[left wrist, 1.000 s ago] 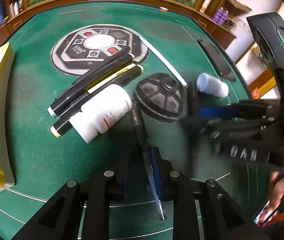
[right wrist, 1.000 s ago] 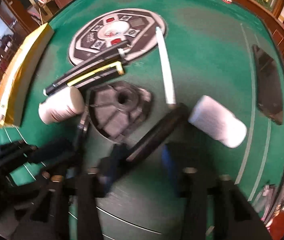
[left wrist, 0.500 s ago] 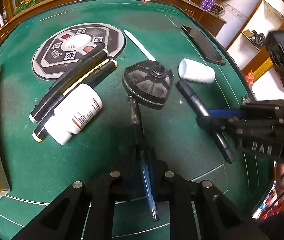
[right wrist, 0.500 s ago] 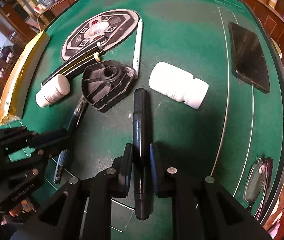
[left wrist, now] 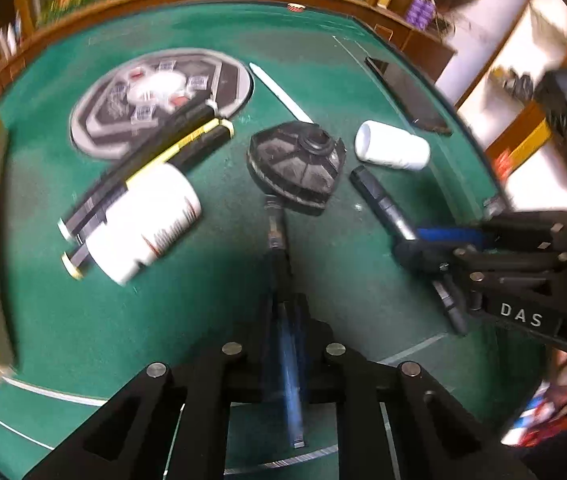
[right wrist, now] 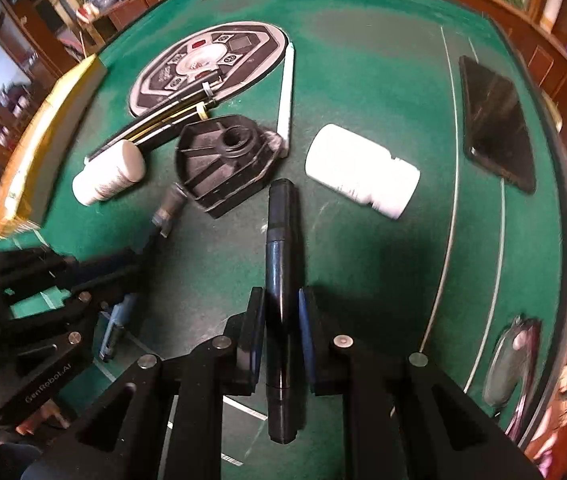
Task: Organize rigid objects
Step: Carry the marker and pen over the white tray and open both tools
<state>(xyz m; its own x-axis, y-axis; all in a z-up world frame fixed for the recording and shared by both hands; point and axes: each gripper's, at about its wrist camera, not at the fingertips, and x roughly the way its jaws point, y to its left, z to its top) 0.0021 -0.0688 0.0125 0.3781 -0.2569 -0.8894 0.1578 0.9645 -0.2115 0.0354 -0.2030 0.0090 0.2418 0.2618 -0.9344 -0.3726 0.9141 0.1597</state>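
Now both grippers tilted steeply down over the green table [right wrist: 363,60], left gripper [left wrist: 285,320] just clamped on a blue pen [left wrist: 289,364], right gripper [right wrist: 281,320] clamped on a black marker [right wrist: 281,264] (tip toward twelve o'clock), both near a black ribbed part [right wrist: 223,164].

Phone [right wrist: 499,120] flat on green felt table [right wrist: 363,60]; glasses [right wrist: 513,372] near edge.
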